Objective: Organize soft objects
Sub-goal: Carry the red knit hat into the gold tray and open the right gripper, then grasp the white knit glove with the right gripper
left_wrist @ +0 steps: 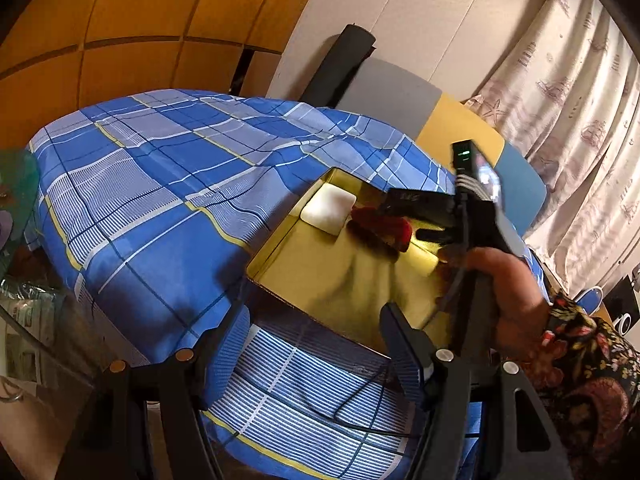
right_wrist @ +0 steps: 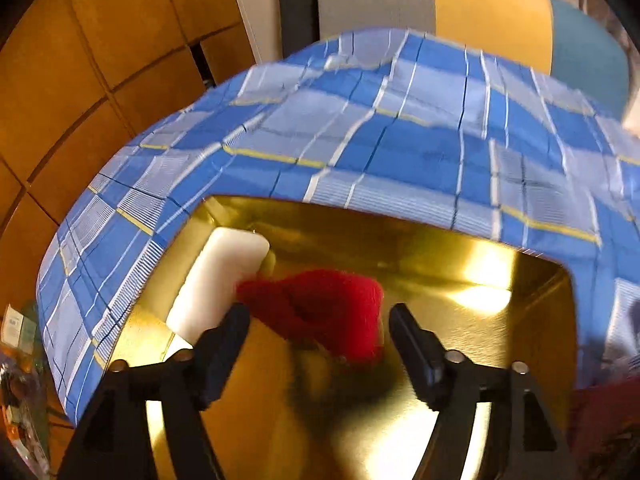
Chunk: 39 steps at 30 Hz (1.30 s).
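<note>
1. A blue plaid bedspread is covering the bed; no other loose soft items are showing on it, though its right side is hidden.
2. A shiny gold tray is sitting on the near right part of the bedspread, serving as the collecting place.
3. A white foam block is lying in the tray's far left corner, apparently already sorted.
4. A red fuzzy item is lying just right of the block, seemingly just delivered.
5. The right tool is hovering over it, jaws spread and pinching nothing.
6. The left tool is waiting spread and empty near the tray's near edge; little seems left to do.
</note>
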Each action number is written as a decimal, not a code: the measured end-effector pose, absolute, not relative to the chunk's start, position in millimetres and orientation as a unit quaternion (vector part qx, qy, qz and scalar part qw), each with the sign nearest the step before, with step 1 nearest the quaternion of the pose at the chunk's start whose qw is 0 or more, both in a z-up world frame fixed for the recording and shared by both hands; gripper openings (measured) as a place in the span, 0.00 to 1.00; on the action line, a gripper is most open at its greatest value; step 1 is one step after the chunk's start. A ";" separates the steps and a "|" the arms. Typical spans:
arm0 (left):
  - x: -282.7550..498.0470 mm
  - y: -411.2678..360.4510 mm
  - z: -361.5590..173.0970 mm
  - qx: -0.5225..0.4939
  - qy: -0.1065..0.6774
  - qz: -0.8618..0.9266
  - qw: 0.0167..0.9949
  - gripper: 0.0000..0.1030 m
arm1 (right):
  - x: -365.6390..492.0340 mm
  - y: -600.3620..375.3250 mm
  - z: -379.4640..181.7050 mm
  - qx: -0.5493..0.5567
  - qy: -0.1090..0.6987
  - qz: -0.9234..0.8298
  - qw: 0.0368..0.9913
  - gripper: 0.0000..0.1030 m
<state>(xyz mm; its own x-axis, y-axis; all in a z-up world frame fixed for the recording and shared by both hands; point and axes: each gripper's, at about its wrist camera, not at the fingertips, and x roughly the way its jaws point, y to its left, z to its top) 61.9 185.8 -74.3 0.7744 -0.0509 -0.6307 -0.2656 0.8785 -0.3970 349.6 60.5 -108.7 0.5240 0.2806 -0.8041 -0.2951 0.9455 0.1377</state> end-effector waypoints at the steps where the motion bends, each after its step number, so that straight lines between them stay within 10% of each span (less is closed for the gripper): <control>1: 62.3 185.2 -75.2 -0.239 0.332 0.057 0.910 0.66 | 347.6 57.5 -105.8 -0.007 0.457 0.162 0.875 0.73; 39: 51.4 81.5 -72.3 -0.132 0.356 -0.080 0.922 0.66 | 118.7 -138.4 16.2 0.042 0.337 0.104 0.935 0.78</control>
<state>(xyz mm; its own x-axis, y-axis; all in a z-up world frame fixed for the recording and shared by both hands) 51.4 81.5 -72.3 0.7331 -0.2418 -0.6356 0.0538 0.9524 -0.3002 118.7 -138.4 16.2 0.7518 0.2225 -0.6207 -0.1666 0.9749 0.1477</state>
